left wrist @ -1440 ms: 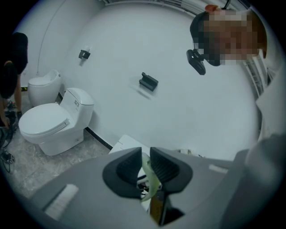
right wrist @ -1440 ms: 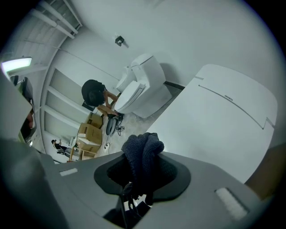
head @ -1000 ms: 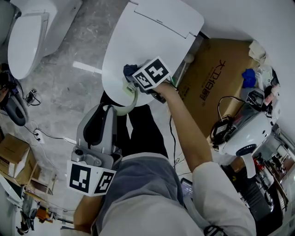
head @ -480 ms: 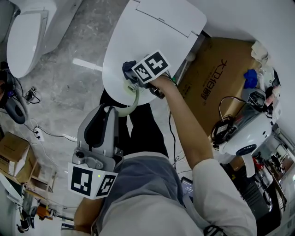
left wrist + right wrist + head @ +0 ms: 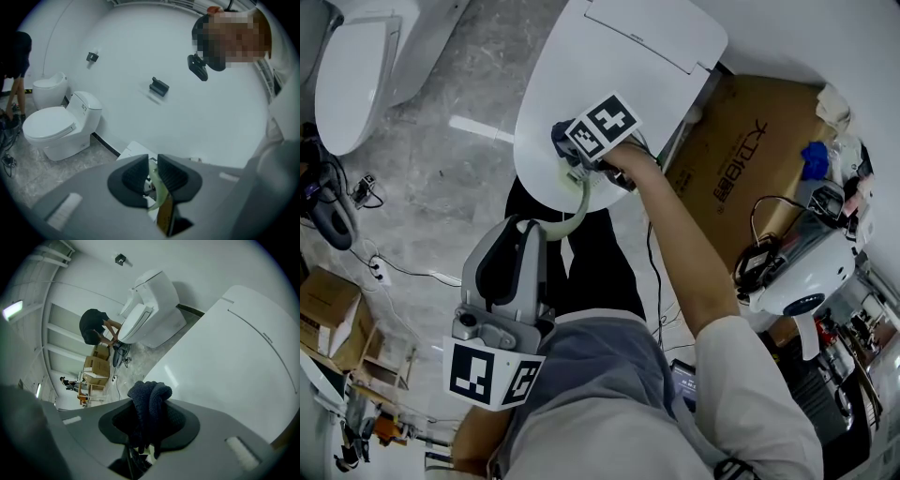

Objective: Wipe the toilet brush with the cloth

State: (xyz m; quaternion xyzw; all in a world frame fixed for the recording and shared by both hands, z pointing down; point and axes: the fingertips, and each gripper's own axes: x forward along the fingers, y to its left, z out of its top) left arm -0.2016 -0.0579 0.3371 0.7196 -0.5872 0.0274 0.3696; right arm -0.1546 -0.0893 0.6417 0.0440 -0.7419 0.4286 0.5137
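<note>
Right gripper (image 5: 567, 155), clenching cloth (image 5: 149, 401), has edged farther from left gripper (image 5: 151, 174) grasping toilet brush (image 5: 577, 208).

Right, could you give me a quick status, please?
Left claw shut on toilet brush. Right claw shut on cloth, at the brush head. Nothing in the way.

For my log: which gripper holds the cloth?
The right gripper, shut on the dark cloth; the left gripper grips the pale green brush handle instead.
</note>
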